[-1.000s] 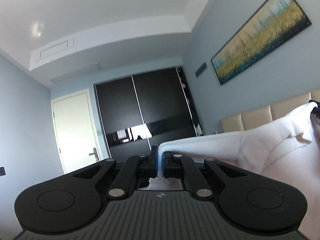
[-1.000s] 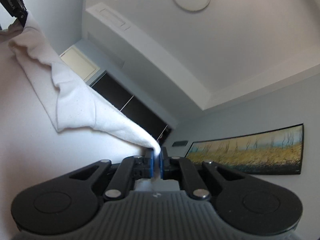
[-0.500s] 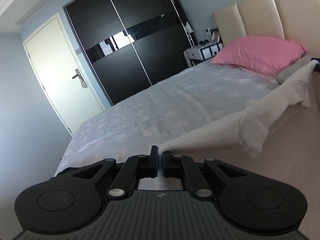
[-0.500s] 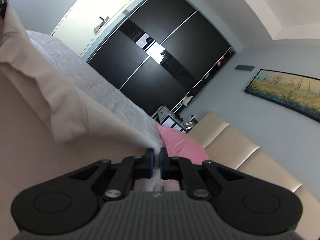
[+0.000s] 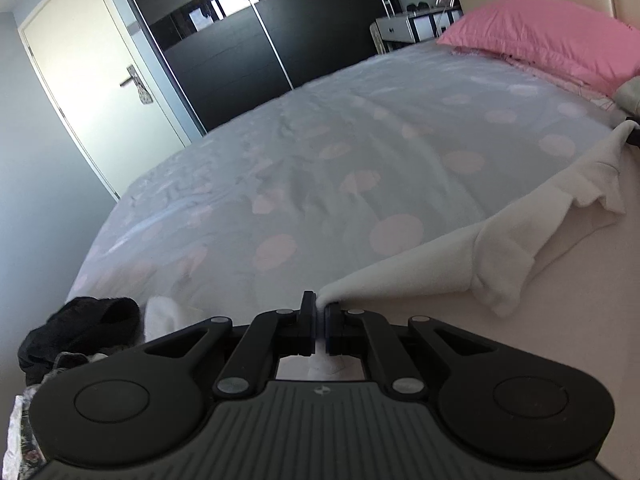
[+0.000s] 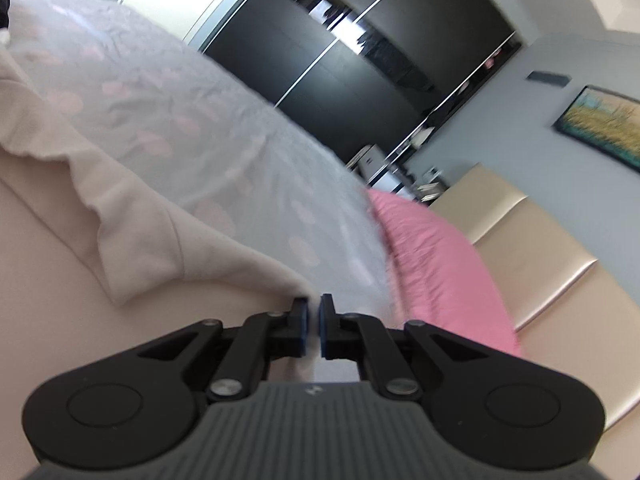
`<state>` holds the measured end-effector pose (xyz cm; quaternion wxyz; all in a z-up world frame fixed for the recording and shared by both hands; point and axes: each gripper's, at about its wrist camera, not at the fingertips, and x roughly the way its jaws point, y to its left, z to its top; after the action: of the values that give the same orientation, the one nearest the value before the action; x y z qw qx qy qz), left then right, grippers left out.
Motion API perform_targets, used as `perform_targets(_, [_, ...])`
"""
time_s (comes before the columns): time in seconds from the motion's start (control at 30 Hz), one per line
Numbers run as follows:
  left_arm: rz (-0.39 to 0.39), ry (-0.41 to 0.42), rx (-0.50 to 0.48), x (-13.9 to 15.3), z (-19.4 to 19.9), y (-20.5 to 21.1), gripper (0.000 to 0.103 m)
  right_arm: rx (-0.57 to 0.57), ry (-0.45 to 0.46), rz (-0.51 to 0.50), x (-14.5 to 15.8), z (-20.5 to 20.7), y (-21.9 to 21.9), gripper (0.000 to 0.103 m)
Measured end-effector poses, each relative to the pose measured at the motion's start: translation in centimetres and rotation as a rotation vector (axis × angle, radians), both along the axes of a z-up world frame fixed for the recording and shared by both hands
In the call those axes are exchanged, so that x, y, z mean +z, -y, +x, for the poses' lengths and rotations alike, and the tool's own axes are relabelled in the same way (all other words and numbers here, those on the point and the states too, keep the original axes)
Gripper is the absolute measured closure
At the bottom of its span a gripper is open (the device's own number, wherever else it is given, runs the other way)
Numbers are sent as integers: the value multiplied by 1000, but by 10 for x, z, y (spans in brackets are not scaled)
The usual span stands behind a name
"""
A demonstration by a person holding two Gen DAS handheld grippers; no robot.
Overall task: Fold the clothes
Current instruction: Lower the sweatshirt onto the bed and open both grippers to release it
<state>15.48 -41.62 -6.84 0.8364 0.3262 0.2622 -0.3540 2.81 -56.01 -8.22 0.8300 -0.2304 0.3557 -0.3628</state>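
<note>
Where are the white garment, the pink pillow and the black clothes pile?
white garment [image 5: 500,256], left wrist view, on its bunched fold near the top edge.
pink pillow [image 5: 552,36], left wrist view, on its upper face.
black clothes pile [image 5: 80,326], left wrist view, on its middle.

Left gripper [image 5: 318,330]: matte black linkage arms, silver pivot screws, blue-edged pads, two round black end discs, ribbed grey housing bearing a small white emblem. Right gripper [image 6: 314,328]: identical build, same black links, silver screws, blue pads, ribbed grey housing.
</note>
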Motion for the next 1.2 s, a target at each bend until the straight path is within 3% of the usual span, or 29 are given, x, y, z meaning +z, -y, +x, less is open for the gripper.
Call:
perform_targets(0.13, [78,-66,2,-45,17,17,99,-5,-64,162,-39,27,36,97])
perform_targets(0.23, [114,-104,8,-66,24,20,88,-6,-122,247,-66,28,40,96])
perform_targets(0.27, [119,-96,17,-69,24,18,82,-5,-136,271,-73,26,42,90])
perform_targets(0.3, [121,-93,22,-69,24,15,77,-7,-141,291,-75,25,45,74])
perform_targets(0.37, [118,-100,22,-66,21,7,48,-15,-130,328,-75,22,52,64])
perform_targets(0.4, [113,-100,19,-61,19,1,48,-23,-123,355,-70,17,55,58])
perform_targets(0.5, [92,-61,14,-45,8,-16,49,-33,-83,430,-47,-2,60,57])
perform_targets(0.57, [68,-99,-3,-36,3,-23,62,-15,-42,473,-31,-16,58,60])
perform_targets(0.6, [55,-129,-13,-32,0,-25,68,0,-12,503,-23,-24,56,63])
perform_targets(0.63, [43,-160,-24,-28,-2,-28,82,18,19,536,-15,-31,53,65])
perform_targets(0.7, [27,-212,-41,-24,-8,-30,88,65,45,614,-10,-38,45,89])
perform_targets(0.83, [40,-255,-68,-46,-21,-16,94,115,32,696,-26,-30,27,98])
perform_targets(1.0, [68,-272,-79,-83,-21,7,97,130,-5,762,-60,-9,18,101])
perform_targets(1.2, [-25,-253,-77,-87,4,43,99,135,76,813,-67,24,36,102])
